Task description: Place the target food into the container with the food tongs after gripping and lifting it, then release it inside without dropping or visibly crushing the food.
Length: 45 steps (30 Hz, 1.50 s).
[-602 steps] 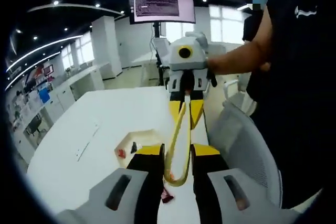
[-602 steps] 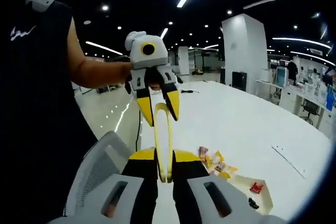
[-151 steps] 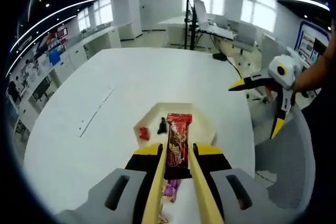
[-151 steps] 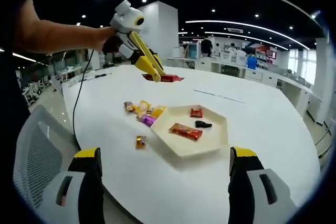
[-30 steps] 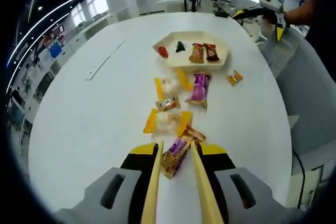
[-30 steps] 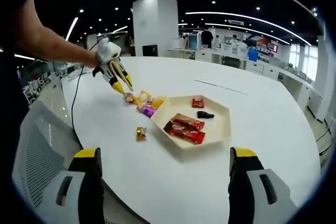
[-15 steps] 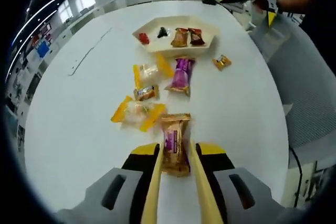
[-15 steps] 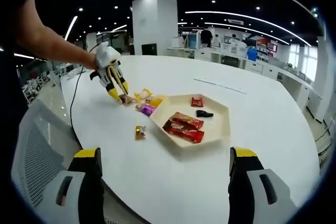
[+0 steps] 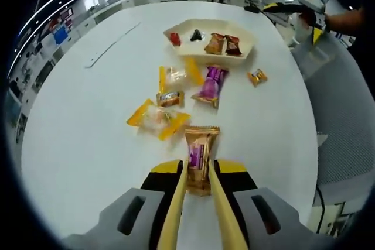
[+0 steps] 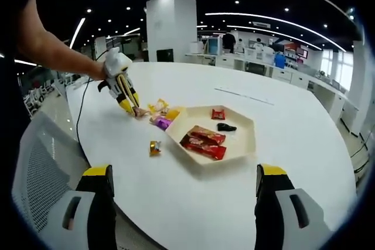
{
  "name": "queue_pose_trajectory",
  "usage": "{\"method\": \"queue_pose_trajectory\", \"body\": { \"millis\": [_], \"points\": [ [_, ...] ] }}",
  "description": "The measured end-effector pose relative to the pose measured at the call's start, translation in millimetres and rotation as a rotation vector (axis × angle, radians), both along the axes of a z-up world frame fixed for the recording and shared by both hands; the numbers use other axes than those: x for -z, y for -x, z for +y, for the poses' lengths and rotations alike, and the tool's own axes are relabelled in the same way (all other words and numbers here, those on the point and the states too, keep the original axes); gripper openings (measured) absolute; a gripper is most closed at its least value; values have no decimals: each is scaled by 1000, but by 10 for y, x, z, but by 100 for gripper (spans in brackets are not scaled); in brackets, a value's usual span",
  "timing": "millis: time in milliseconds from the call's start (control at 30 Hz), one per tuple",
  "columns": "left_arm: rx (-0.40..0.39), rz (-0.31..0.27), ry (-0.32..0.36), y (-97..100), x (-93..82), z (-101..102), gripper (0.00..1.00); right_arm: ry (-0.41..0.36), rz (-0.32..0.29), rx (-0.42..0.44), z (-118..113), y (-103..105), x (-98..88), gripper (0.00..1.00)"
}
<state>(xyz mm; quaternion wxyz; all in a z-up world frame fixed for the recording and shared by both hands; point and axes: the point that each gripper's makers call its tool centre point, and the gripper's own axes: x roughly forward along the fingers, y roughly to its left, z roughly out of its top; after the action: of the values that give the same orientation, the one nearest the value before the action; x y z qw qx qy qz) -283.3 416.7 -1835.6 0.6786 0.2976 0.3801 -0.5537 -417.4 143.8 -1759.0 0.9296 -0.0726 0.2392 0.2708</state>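
Left claw [image 9: 198,188]: drawn narrow on yellow food tongs [image 9: 176,215], whose two arms run forward between its jaws and pinch a tan snack packet [image 9: 201,157] by its near end.
Tan packet: just ahead of the left claw, its far end fanned out above the white table [image 9: 82,121]; whether it touches the table I cannot tell.
Loose food: beyond the packet lie a yellow-ended clear wrapper [image 9: 157,119], a small gold candy [image 9: 170,98], a second yellow-ended wrapper [image 9: 179,75], a purple packet [image 9: 213,83] and, off to the right, a small orange candy [image 9: 256,76].
Container: a cream hexagonal tray [image 9: 176,29] at the far side of the pile, well apart from the left claw, holding a red piece, a dark piece, an orange-brown bar [image 9: 215,43] and a red-brown bar [image 9: 234,44].
Right claw [image 10: 184,188]: spread wide and holding nothing, its yellow-tipped jaws at either side, the tray [image 10: 246,150] lying between and beyond them.
Right gripper view adds: the left claw [image 10: 130,107] from outside, gripped by a hand on a bare forearm, tips down at the pile's edge; the packet there is too small to make out.
Left gripper view adds: the right claw [image 9: 293,10] at the far right, off the table's edge.
Room: open office with ceiling strip lights, white pillar, desks; grey mesh chair beside the table.
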Motion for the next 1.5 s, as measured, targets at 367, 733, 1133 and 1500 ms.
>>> {"method": "queue_pose_trajectory", "body": {
  "millis": [367, 733, 1133, 1500],
  "points": [
    [-20, 8, 48, -82, -277, -78, 18, 10, -4, -38, 48, 20, 14, 99],
    [-41, -37, 71, -318, -744, -160, 18, 6, -12, -24, -3, 8, 1, 99],
    [-63, -96, 74, -477, -1244, -147, 19, -41, -34, -6, -32, -16, -78, 100],
    [-45, -113, 71, -470, -1392, -190, 19, -24, -33, -10, -23, -10, -53, 100]
  ]
}}
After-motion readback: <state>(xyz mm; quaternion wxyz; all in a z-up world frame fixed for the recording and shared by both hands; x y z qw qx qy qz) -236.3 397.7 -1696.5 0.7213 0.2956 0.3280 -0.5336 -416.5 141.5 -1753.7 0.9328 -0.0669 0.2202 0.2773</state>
